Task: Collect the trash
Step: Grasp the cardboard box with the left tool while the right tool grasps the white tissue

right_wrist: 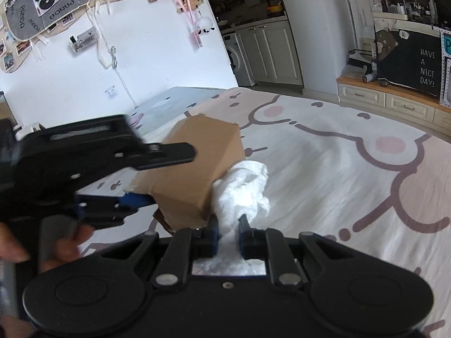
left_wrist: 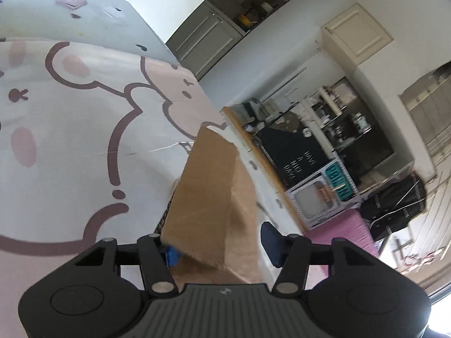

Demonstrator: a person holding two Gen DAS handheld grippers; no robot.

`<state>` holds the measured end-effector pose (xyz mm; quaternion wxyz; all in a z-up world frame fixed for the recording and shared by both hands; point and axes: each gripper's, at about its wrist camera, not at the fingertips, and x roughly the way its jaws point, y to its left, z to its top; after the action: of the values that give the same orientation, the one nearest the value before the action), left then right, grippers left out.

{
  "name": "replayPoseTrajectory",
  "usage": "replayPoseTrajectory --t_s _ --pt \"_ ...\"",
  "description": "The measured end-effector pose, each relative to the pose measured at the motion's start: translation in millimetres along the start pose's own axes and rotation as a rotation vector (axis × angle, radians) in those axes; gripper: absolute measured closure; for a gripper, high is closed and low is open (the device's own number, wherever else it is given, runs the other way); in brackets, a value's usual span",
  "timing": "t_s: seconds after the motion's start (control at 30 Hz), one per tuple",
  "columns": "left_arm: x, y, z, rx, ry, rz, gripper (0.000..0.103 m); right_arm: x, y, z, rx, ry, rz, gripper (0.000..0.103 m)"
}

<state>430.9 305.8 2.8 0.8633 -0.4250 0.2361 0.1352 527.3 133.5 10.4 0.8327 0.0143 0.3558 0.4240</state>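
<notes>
The cardboard box (left_wrist: 208, 197) is sitting on the bed (left_wrist: 70, 140) between my left fingers (left_wrist: 217, 249) — half-spread, one pad touching, the other apart. I am pinching the crumpled tissue (right_wrist: 242, 188) tight in my right fingers (right_wrist: 227, 235) — it needs the box steady.

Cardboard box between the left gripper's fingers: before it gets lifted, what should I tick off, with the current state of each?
1. Cardboard box sits between the left gripper fingers: ok.
2. Both pads pressing on the box: not ok; the right-hand blue pad stands clear of it in the left wrist view.
3. Right gripper clamped on the crumpled white tissue: ok.
4. Tissue clear of the box: cannot tell; they overlap in the right wrist view.
5. Box resting on the bedsheet: ok.
</notes>
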Motion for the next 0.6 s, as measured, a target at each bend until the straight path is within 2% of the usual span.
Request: replayPoseTrajectory --t_s 0.03,0.27,0.6 --pt "2 0 -1 0.008 0.002 0.002 0.047 1 1 -1 -0.002 0.002 -0.004 0.089" --pt "-10 -4 -5 0.084 -0.013 -0.025 0.076 -2 2 -4 0.017 -0.008 -0.017 0.089" --pt "-45 -23 -22 0.177 -0.012 -0.047 0.101 -34 2 -10 0.062 -0.063 -0.059 0.089"
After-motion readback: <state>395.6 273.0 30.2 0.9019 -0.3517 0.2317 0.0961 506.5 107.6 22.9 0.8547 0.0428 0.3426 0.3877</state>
